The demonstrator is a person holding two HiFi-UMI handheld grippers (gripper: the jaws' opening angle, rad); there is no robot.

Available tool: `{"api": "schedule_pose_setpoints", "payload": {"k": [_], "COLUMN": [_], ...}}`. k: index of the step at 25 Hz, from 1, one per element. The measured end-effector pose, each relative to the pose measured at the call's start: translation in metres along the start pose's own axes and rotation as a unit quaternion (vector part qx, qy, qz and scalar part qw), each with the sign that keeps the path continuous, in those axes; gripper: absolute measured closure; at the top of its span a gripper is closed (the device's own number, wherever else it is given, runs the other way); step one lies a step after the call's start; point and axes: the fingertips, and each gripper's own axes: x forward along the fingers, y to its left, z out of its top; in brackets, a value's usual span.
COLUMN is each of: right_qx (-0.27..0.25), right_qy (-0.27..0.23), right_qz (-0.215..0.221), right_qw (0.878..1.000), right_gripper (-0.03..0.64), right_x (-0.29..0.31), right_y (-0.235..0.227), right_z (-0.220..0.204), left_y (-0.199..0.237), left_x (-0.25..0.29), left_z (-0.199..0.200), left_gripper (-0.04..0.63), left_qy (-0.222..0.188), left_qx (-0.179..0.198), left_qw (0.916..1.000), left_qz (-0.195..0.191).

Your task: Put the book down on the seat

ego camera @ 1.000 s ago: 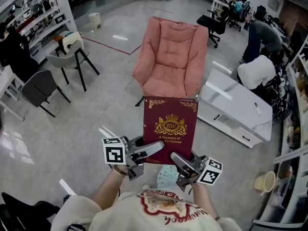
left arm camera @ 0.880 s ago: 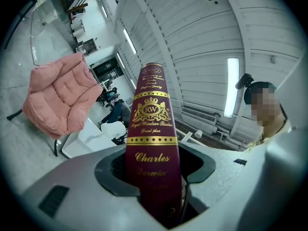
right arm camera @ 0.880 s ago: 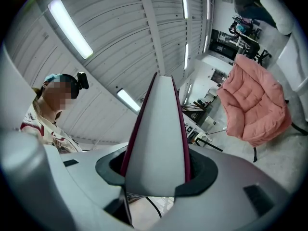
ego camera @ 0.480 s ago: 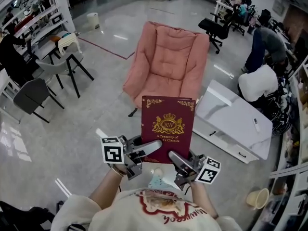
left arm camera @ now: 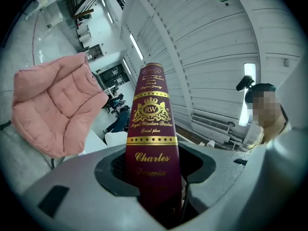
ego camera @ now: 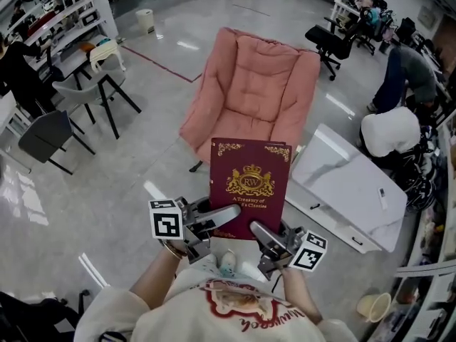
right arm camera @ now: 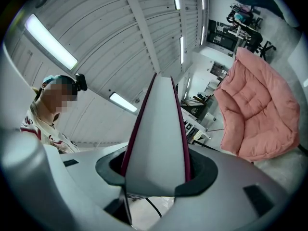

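A dark red book (ego camera: 249, 186) with gold print is held up flat in front of me, cover toward the head camera. My left gripper (ego camera: 226, 218) is shut on its lower left part, spine side (left arm camera: 153, 129). My right gripper (ego camera: 261, 235) is shut on its lower right part, where the white page edge (right arm camera: 159, 143) shows between red covers. A pink padded chair (ego camera: 255, 87) stands on the floor beyond the book; its seat (ego camera: 235, 127) lies just past the book's top edge. The chair also shows in the left gripper view (left arm camera: 53, 105) and the right gripper view (right arm camera: 260, 114).
A white flat cabinet (ego camera: 349, 187) lies on the floor right of the chair. Grey chairs (ego camera: 92, 95) and shelving (ego camera: 50, 27) stand at the left. A black office chair (ego camera: 335, 41) and a bent-over person (ego camera: 410, 73) are at the far right, near a white bag (ego camera: 388, 130).
The chair has come closer and lower in the head view, and the white cabinet has slid right. The book and both grippers keep the same hold.
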Motion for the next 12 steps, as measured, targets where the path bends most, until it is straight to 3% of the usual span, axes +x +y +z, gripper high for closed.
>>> {"api": "schedule_pose_setpoints", "payload": {"k": [12], "right_qx": [0.01], "right_qy": [-0.005], "right_qz": [-0.007], "right_qw": [1.0], "right_gripper": [0.394], "right_x": [-0.004], "right_y": [-0.028], "right_z": [0.024], "left_y": [0.022], "left_x": [0.029], "left_z": [0.011], "left_gripper": [0.356], "left_qy": [0.005], "left_qx": [-0.01], "left_qw": [0.9999], "left_qz": [0.003]}}
